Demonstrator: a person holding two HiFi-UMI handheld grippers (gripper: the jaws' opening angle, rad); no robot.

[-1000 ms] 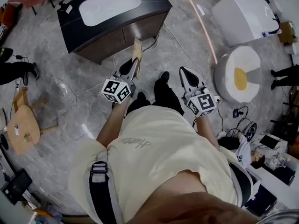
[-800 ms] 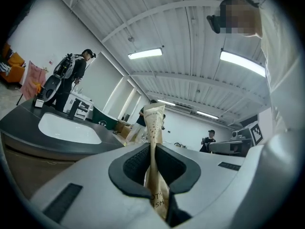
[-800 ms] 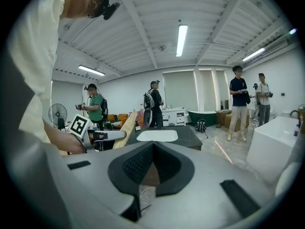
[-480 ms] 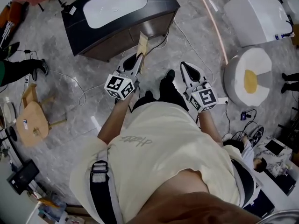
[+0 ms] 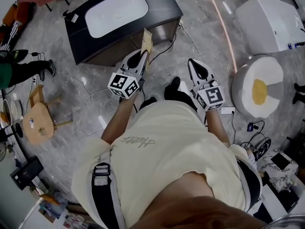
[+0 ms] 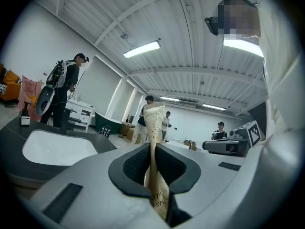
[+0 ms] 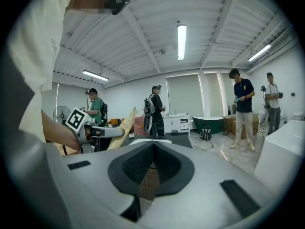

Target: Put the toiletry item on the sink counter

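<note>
The toiletry item is a flat tan packet, held upright in my left gripper, which is shut on its lower part. In the left gripper view the packet rises between the dark pads, and the white basin lies to the left. The black sink counter with its white basin stands just ahead of the packet's tip. My right gripper is level with the left one, shut and empty. Its own view shows the jaws closed on nothing and the left gripper with the packet.
A wooden stool stands at the left. A round white seat with a yellow centre and a white tub are at the right. Cables trail over the grey floor. Several people stand about the room.
The person has stepped toward the sink counter. Both grippers have moved forward, and the packet's tip now reaches the counter's front edge.
</note>
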